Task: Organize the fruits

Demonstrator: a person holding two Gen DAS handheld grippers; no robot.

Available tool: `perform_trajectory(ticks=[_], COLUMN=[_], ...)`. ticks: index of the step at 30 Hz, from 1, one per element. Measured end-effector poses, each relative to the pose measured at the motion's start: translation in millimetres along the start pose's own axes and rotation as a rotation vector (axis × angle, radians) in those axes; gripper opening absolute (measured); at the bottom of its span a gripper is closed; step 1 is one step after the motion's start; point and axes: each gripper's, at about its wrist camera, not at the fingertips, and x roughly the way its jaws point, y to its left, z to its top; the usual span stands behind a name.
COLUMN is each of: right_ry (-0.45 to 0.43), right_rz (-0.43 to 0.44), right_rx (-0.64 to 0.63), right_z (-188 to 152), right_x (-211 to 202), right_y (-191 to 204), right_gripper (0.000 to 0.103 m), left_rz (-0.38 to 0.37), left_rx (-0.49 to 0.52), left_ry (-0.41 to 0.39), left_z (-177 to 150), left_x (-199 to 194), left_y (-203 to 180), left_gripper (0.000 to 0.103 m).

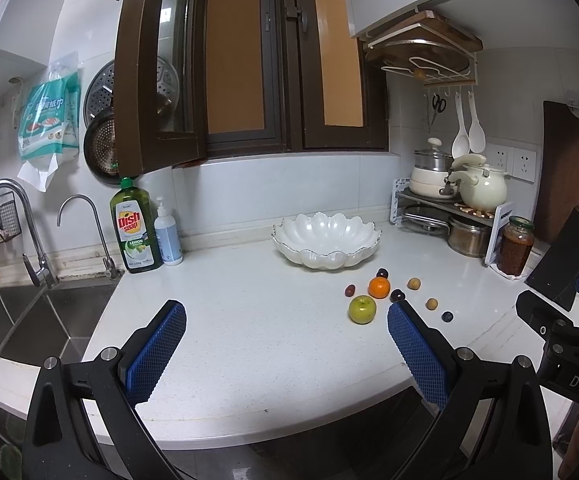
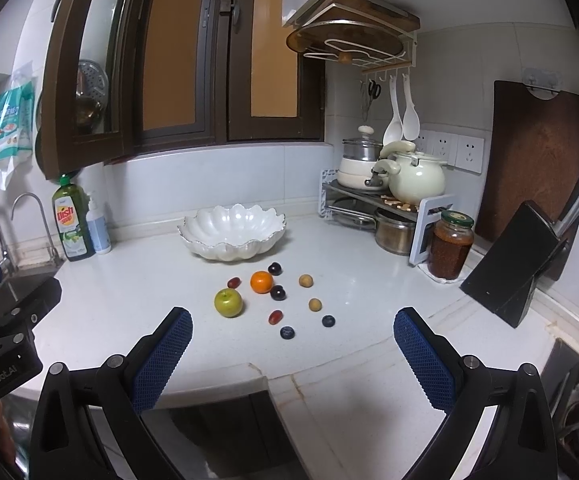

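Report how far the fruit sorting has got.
Done: nothing; the white bowl is empty. In hand: nothing; left gripper and right gripper are open. Left: the green apple, orange and small fruits lie on the counter.

Both views are evenly lit by soft indoor light that seems to come from overhead, around twelve o'clock. The white countertop shows mild sheen and faint shadows under the fruit. Fisheye bending curves the window frame strongly. Corners go black at two and ten o'clock. Focus is sharp centrally, softer toward the rims.
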Motion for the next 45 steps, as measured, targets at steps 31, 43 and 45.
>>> perform_trajectory(ticks=[31,43,45], right_ry=[0.118,0.244,0.260], right_rz=[-0.020,-0.051,-0.059], right_rx=[0.015,0.041,0.044], right_z=[-1.4,-3.1,-3.5], right_x=[51.5,123.2,135.2], right_y=[-1.2,1.8,3.0], right_gripper=[0.096,0.082,0.081], left_rz=[-0.076,-0.215,-0.242], left_rx=[0.063,0.128,0.147], left_ry=[0.121,0.211,0.223], left_z=[4.1,12.6,12.8], left_x=[60.9,146.8,161.1], left_y=[-10.6,-22.6,-25.5], left_gripper=[0.089,0.083,0.082])
